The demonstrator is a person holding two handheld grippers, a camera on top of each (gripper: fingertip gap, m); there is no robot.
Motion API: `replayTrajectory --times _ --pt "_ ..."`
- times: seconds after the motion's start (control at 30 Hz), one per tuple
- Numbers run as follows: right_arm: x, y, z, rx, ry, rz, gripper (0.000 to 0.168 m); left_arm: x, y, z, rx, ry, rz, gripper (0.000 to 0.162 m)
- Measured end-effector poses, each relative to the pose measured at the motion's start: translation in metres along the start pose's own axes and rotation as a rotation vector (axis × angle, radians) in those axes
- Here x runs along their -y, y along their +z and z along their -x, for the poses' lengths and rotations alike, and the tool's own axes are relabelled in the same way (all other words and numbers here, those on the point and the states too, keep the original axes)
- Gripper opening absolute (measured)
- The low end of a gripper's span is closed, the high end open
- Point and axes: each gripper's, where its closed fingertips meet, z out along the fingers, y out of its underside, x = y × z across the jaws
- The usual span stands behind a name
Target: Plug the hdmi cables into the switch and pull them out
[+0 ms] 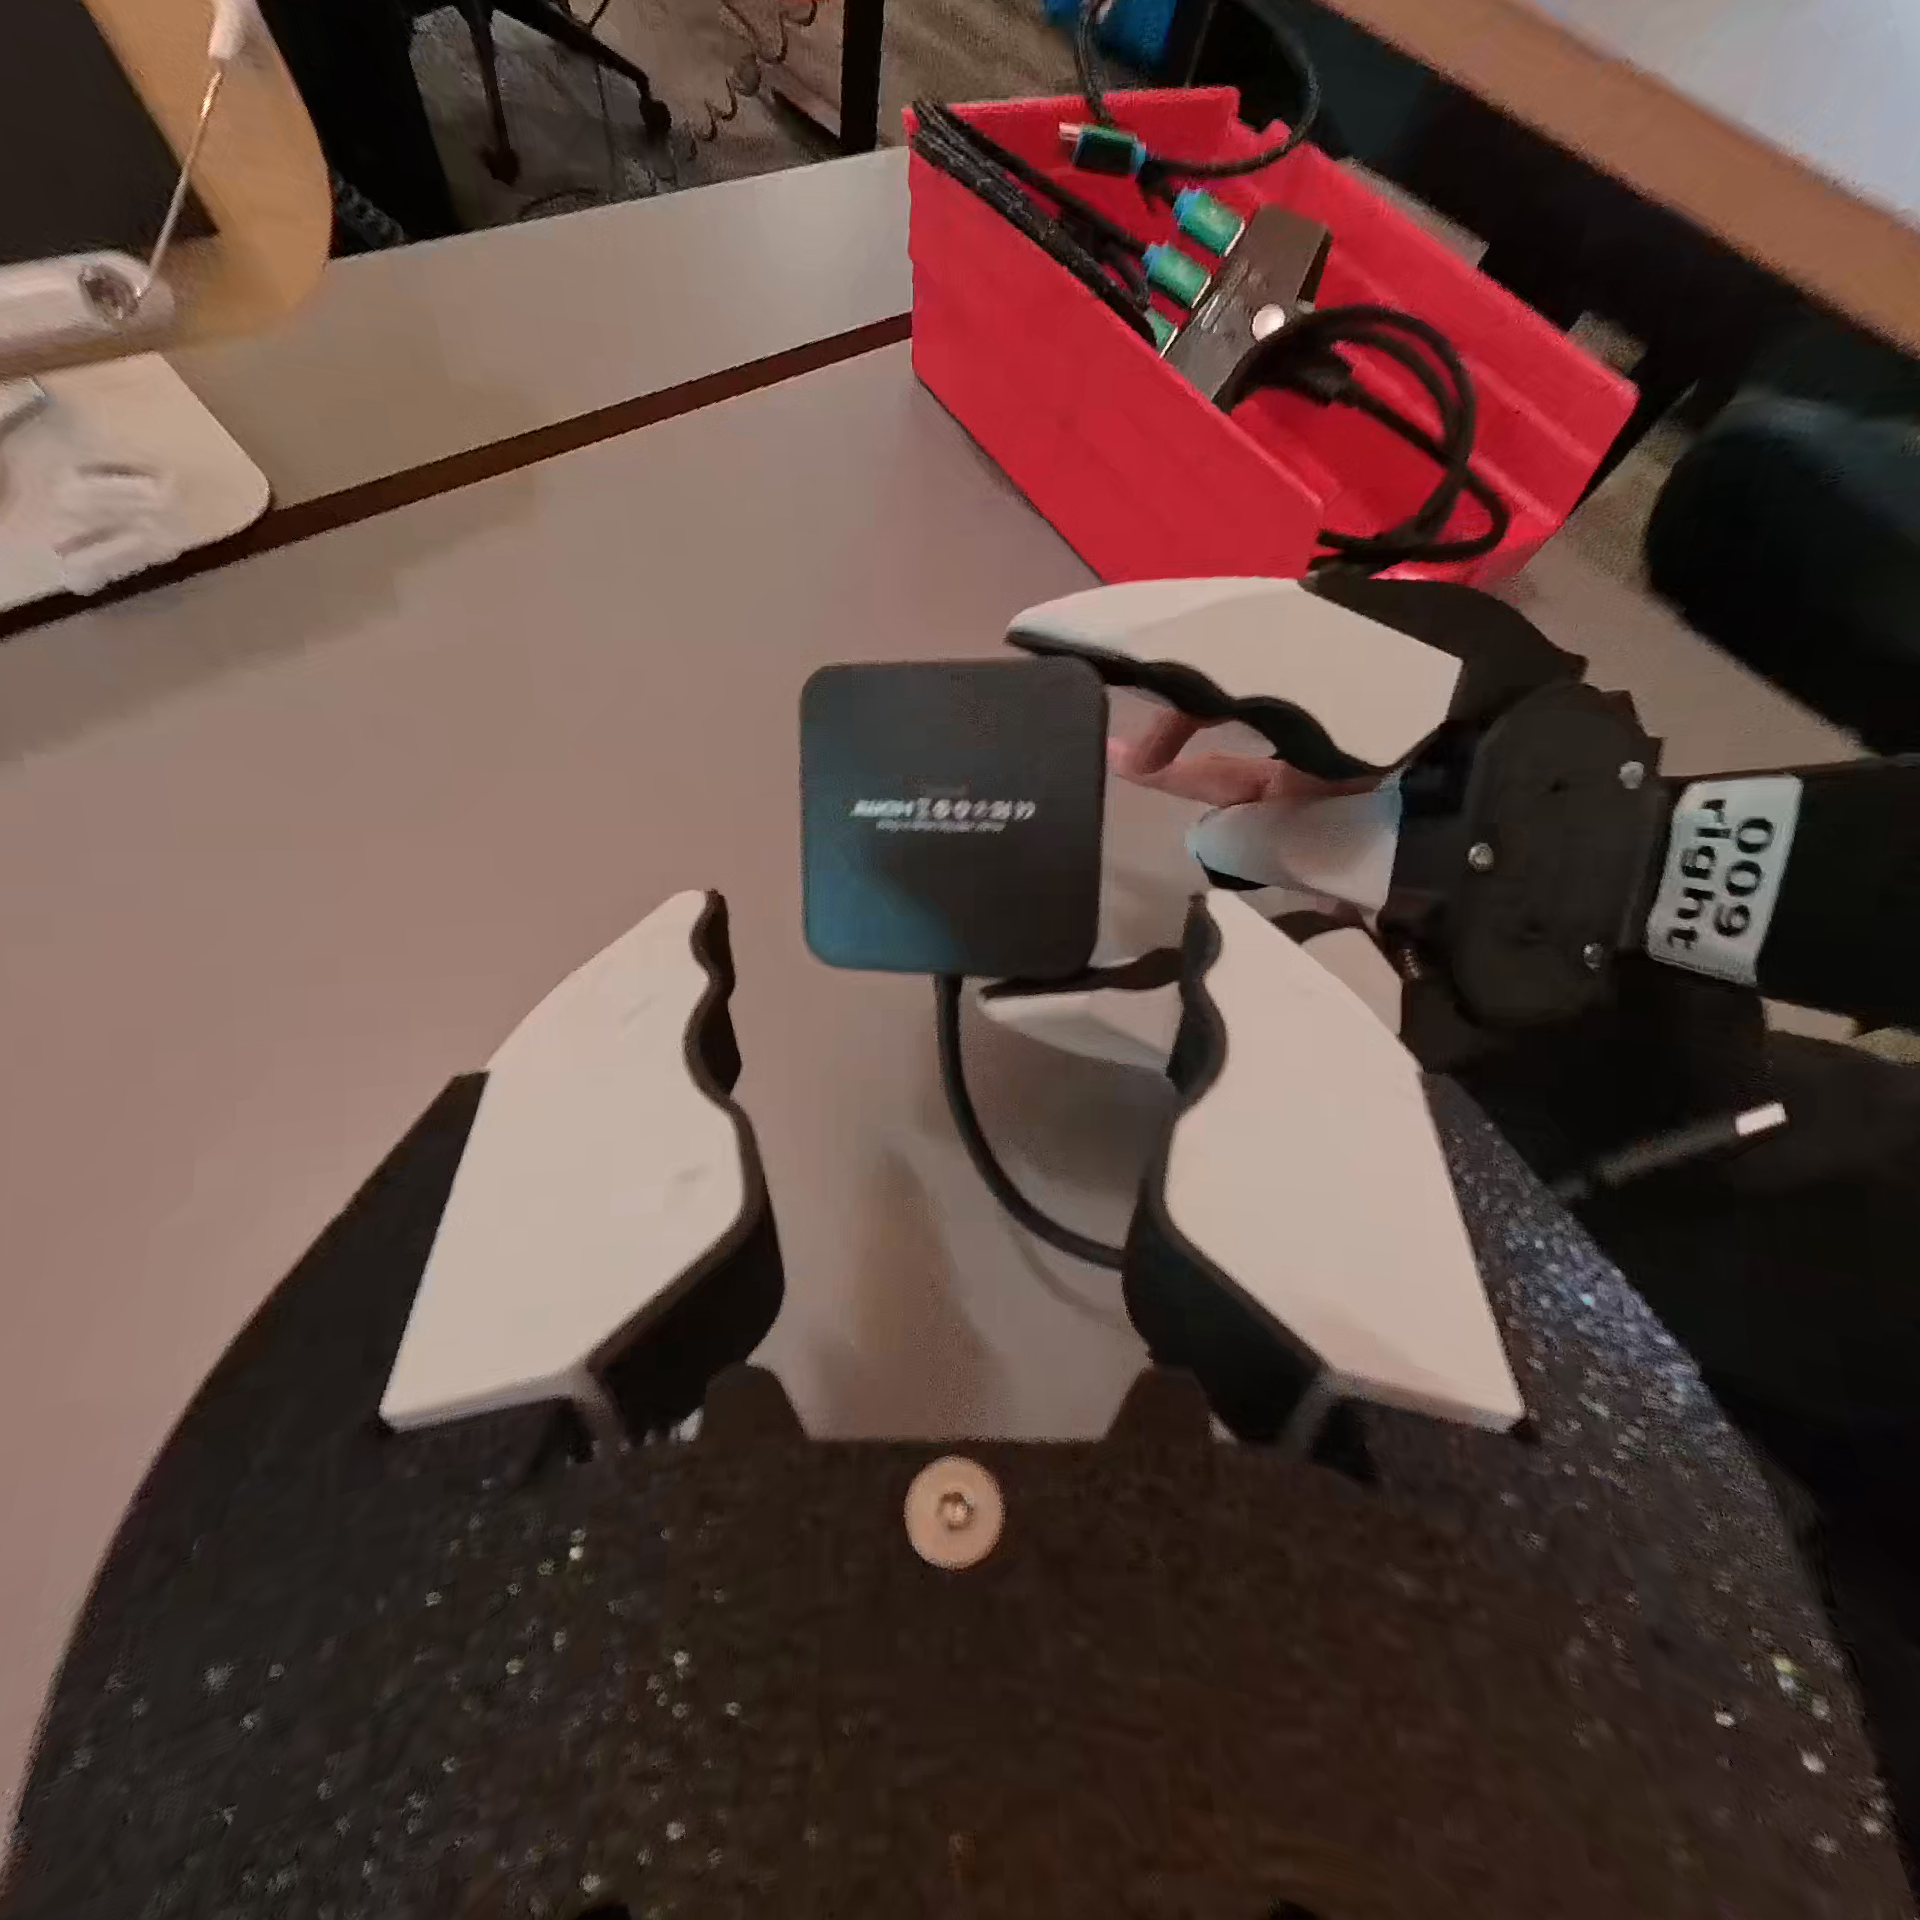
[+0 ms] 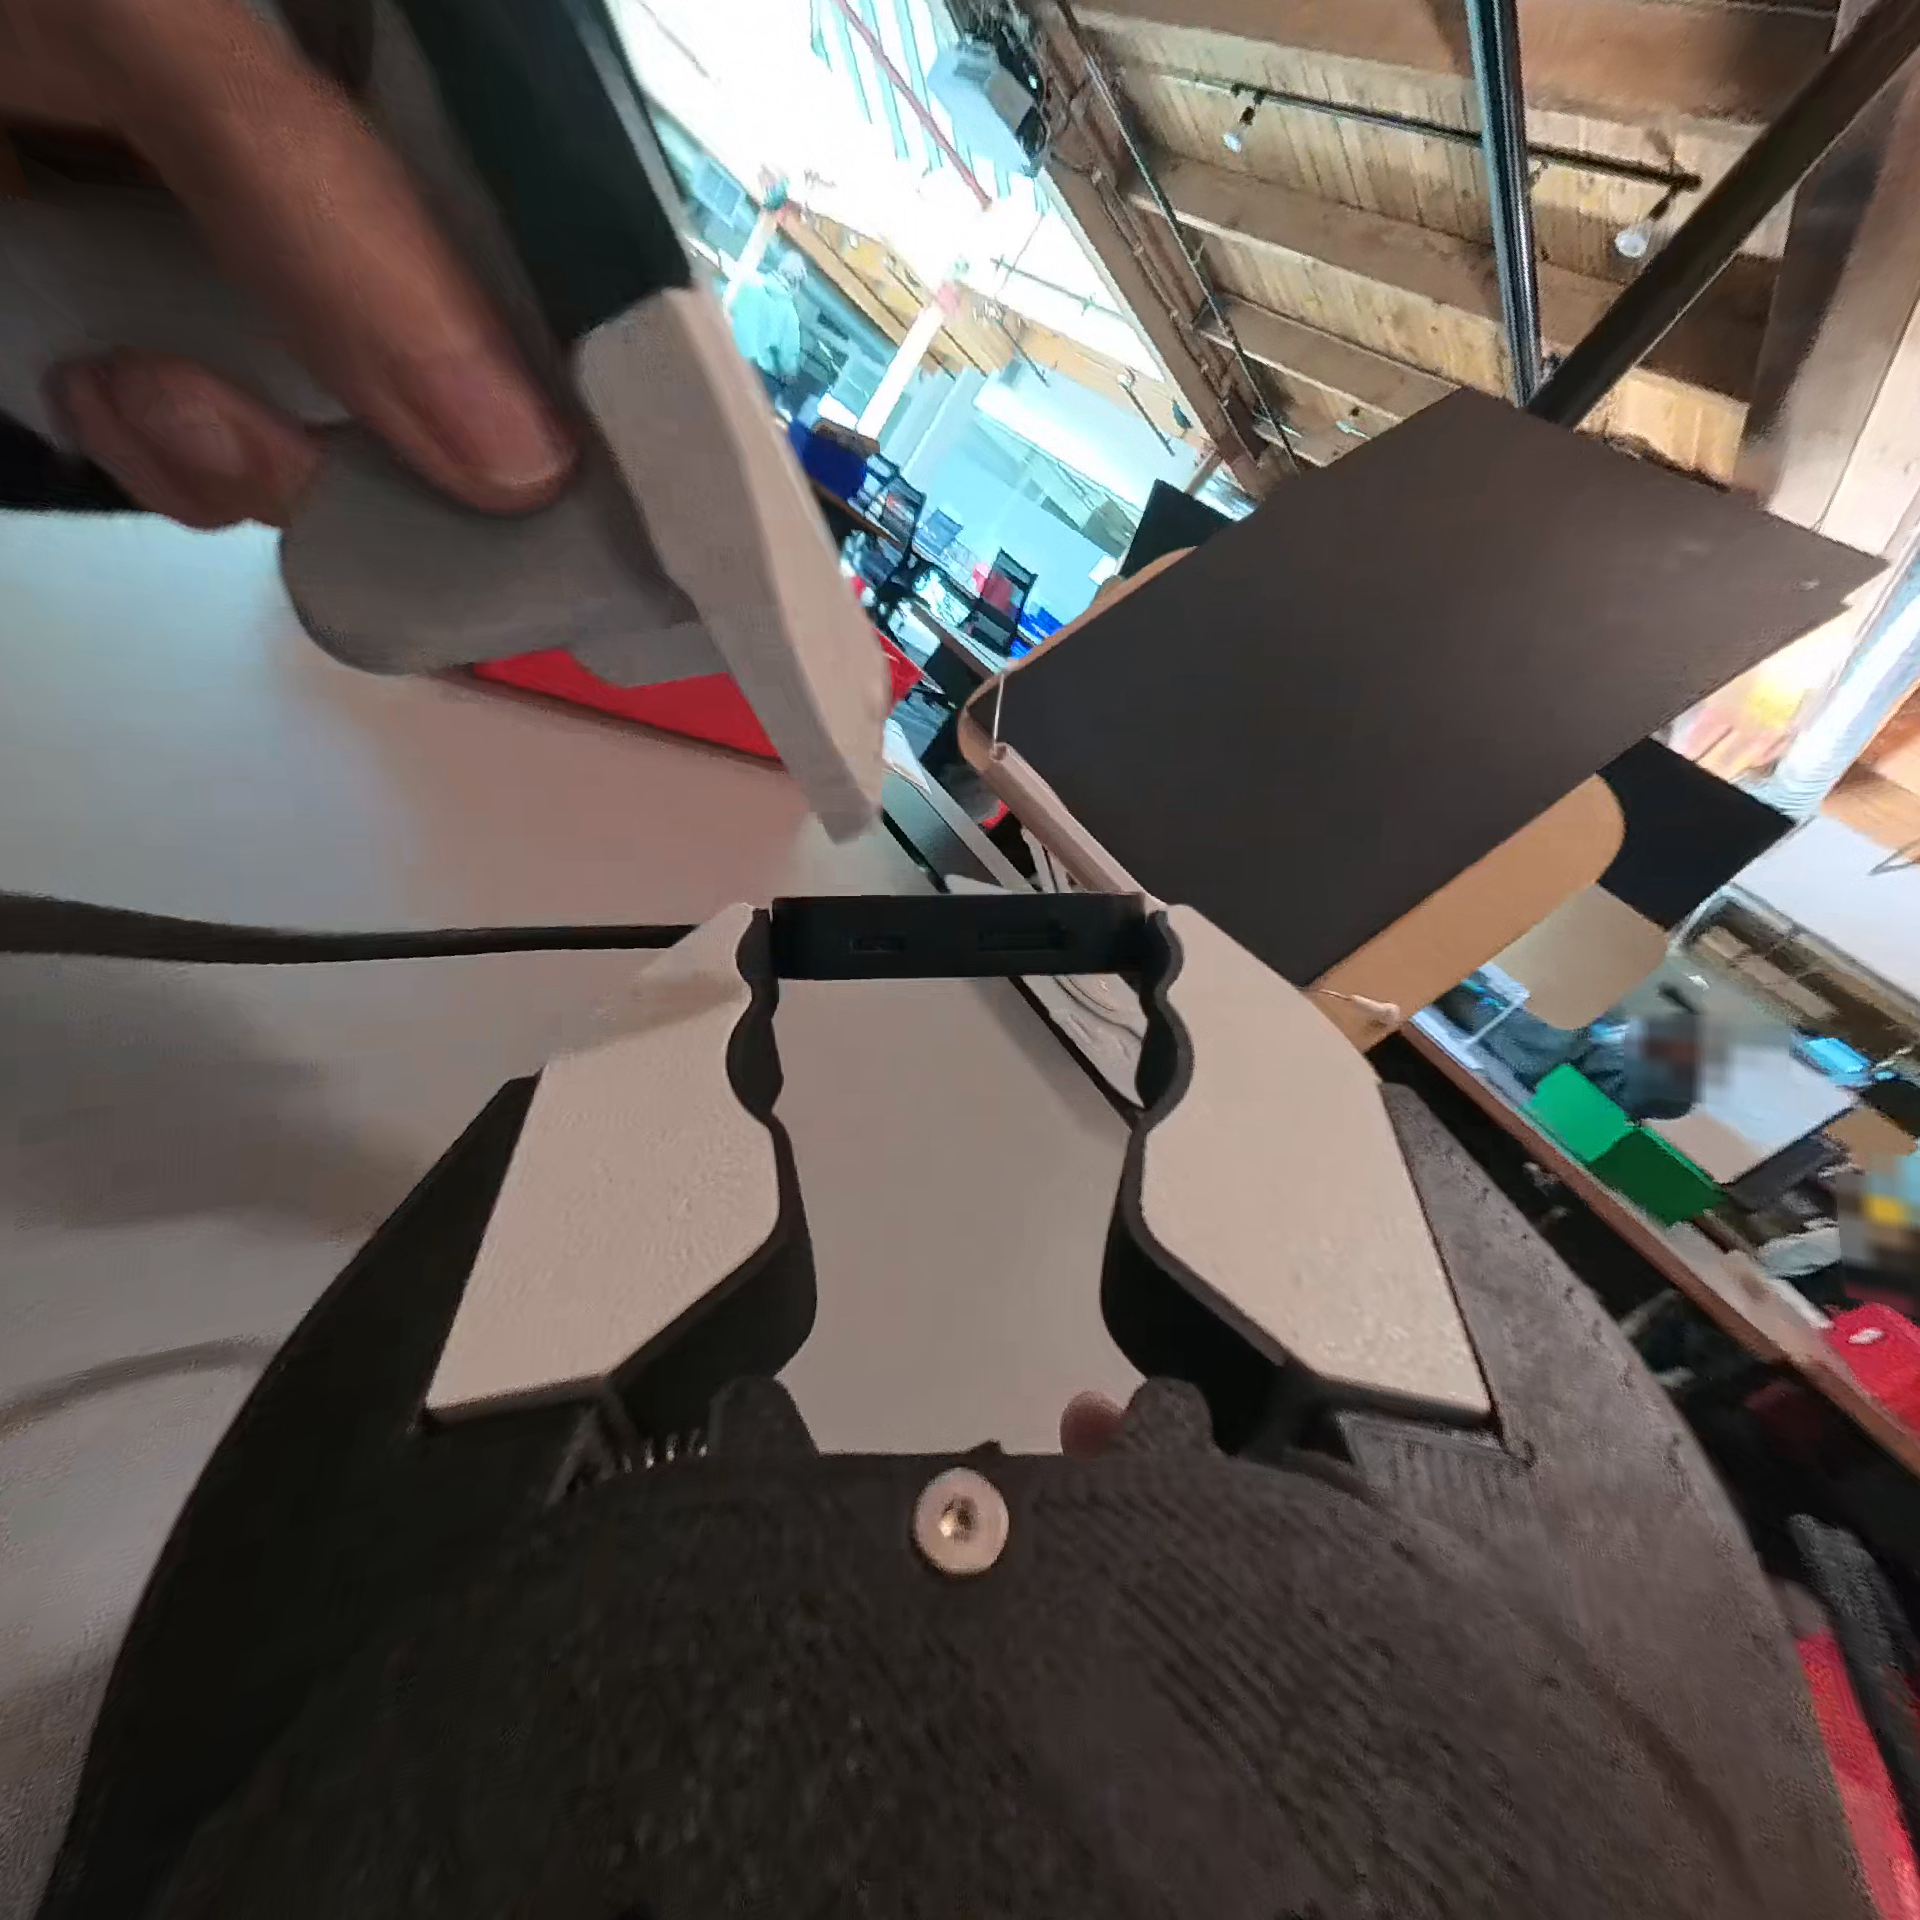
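Meanwhile, my right hand-held gripper [image 2: 961, 940] clamped the black switch [image 1: 951, 821] above the desk [image 1: 468, 779]; my left hand-held gripper [image 1: 956, 914] gaped empty.

Printed markings on 2 items at the desk [image 1: 520, 644]

A white label [image 1: 1720, 878] with dark lettering wraps the body of the right tongs [image 1: 1060, 821]; the black switch [image 1: 951, 816] they grip carries pale print on its top face, blurred and upside down.
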Motion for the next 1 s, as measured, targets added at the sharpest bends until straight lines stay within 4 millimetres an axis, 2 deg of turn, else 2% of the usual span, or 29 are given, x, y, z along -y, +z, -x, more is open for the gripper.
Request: replayTrajectory --times 0.23,0.43,0.53,0.63,0.7,0.77,0.87,1.0 --pt "-0.006 0.004 0.004 -0.026 -0.113 0.090 0.068 0.003 0.019 -0.012 0.170 0.215 0.157 0.059" --pt "-0.003 0.005 0.001 -0.055 -0.136 0.108 0.068 -0.005 0.031 -0.005 0.298 0.333 0.269 0.049" --pt "-0.005 0.005 0.001 -0.054 -0.115 0.101 0.068 -0.002 0.033 -0.004 0.341 0.424 0.252 0.021" --pt "-0.004 0.002 -0.002 -0.070 -0.085 0.036 0.068 0.000 0.034 -0.005 0.346 0.472 0.238 0.016" --pt "0.003 -0.002 -0.006 -0.082 -0.051 -0.029 0.068 0.008 0.030 -0.003 0.345 0.514 0.193 0.014" --pt "0.007 -0.007 -0.012 -0.091 -0.020 -0.087 0.067 0.017 0.022 -0.005 0.272 0.450 0.126 0.014" --pt "0.007 -0.009 -0.017 -0.083 0.006 -0.122 0.087 0.028 0.012 -0.026 -0.082 0.131 0.035 0.014" --pt "0.031 -0.018 -0.020 -0.064 0.117 -0.283 0.082 0.032 -0.006 -0.031 -0.422 -0.208 -0.004 0.014"
